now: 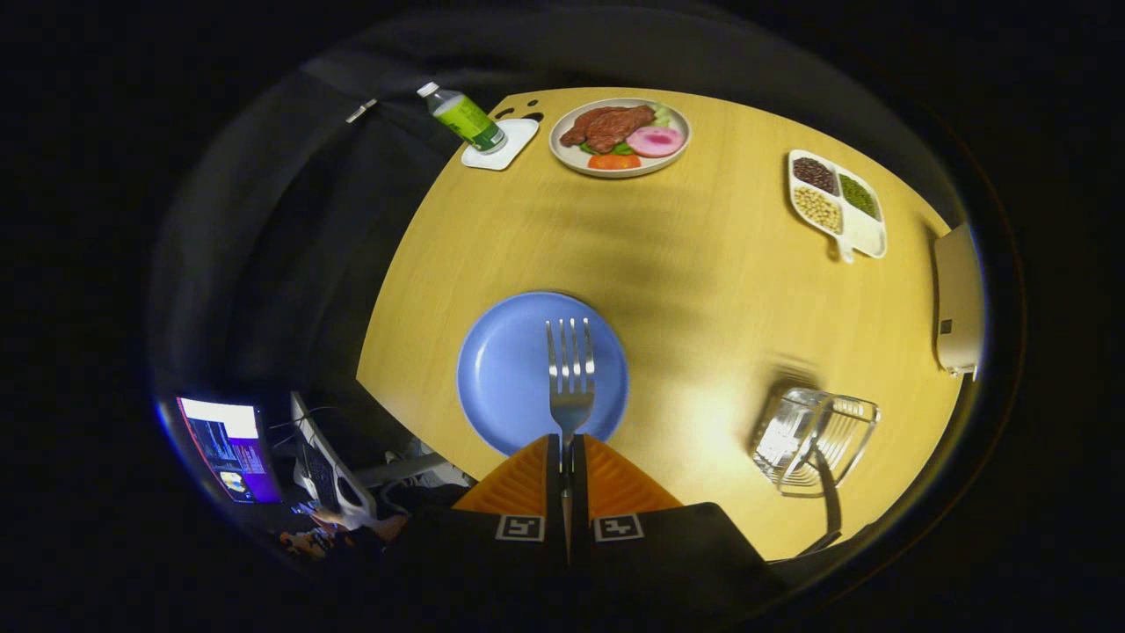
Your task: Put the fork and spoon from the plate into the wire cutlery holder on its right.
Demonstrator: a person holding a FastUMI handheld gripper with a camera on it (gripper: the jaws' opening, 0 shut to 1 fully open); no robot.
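One fork (570, 378) is held in the closed claw (567, 462) above the plate (505, 369), tines toward twelve o'clock; the wire cutlery holder (813, 440) is seen at three o'clock.

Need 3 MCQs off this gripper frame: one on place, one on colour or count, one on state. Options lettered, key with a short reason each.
1. Where is the wire cutlery holder relative to the blue plate?
A. To the plate's right on the table
B. Stacked on the plate
C. Beyond the plate, beside the bottle

2. How many compartments of the white divided dish hold beans or grains?
A. One
B. Three
C. Five

3. What is the gripper doing?
A. Open, nothing between its fingers
B. Shut on the fork
C. Shut on the bottle

Answers:
1. A: the holder sits on the wood table, apart from the plate, to its right.
2. B: dark, green and pale fills show; the fourth section looks bare.
3. B: both fingers press the fork's handle, and its tines stick out above the plate.
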